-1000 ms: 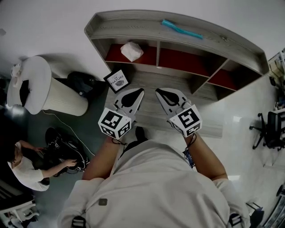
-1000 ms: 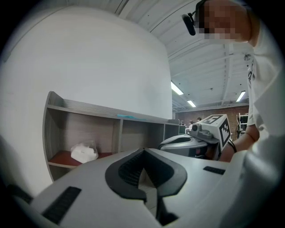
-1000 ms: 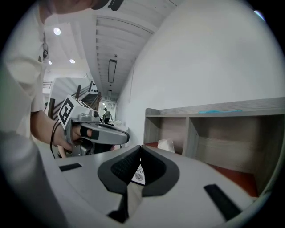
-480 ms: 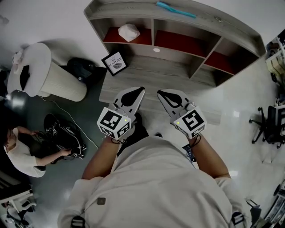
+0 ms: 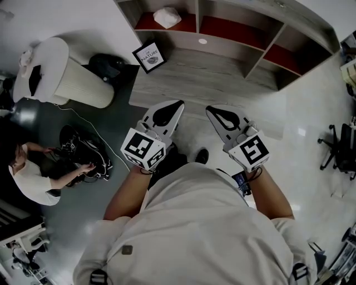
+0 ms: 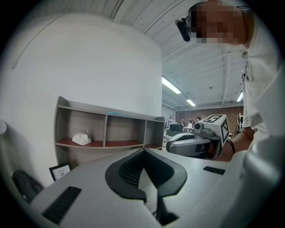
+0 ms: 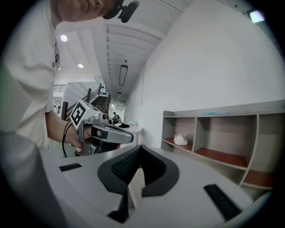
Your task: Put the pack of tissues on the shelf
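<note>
The left hand-held gripper (image 5: 176, 106) and the right hand-held gripper (image 5: 211, 109) are hovering side by side over the floor (image 5: 305, 106) — both clenched, nothing between their jaws. Farther off, the pack of tissues (image 5: 167, 17) is lying in what looks like the left compartment of the shelf (image 5: 231, 50).

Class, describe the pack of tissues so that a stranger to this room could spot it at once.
Start at the grey shelf unit against the white wall. In its left red-floored compartment, in the head view, lies the pack of tissues: a crumpled white lump, the only thing seen in any compartment.
</note>
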### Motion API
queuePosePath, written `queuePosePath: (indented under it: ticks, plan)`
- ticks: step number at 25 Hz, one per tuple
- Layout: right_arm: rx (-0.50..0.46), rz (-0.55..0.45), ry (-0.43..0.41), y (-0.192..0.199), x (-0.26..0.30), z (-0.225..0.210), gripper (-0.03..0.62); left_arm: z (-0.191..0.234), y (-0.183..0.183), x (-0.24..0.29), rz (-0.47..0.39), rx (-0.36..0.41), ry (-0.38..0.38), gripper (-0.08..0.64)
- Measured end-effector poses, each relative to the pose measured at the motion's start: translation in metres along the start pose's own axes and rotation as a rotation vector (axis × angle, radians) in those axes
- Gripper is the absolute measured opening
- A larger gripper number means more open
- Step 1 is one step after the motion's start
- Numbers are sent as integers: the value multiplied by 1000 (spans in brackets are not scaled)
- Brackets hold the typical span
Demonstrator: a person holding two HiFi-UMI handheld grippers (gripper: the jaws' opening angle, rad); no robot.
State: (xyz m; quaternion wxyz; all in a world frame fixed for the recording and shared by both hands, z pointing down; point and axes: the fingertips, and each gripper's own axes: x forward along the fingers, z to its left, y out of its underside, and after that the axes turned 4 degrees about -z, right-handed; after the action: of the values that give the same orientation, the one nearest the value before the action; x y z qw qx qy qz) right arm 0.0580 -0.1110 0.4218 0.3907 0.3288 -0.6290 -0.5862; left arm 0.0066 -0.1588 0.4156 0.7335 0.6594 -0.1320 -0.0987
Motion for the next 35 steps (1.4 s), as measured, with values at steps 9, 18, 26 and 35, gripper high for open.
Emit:
queuePosePath:
  ticks: [9,18,26,35]
  plan:
    - [-1,8,45,4,-9,33,20,-9,-5,-35,-18,4,42,15]
    - [-5,27,90,6,8,100,20,-3,-6,-114,-27,-6,77,15]
    - [-24,34,114,8,17,170,20,7,-2,-193,-25,-16,63,15]
    - [-43,60,149,18,22,228,20,14,6,-259,-46,5,85,15]
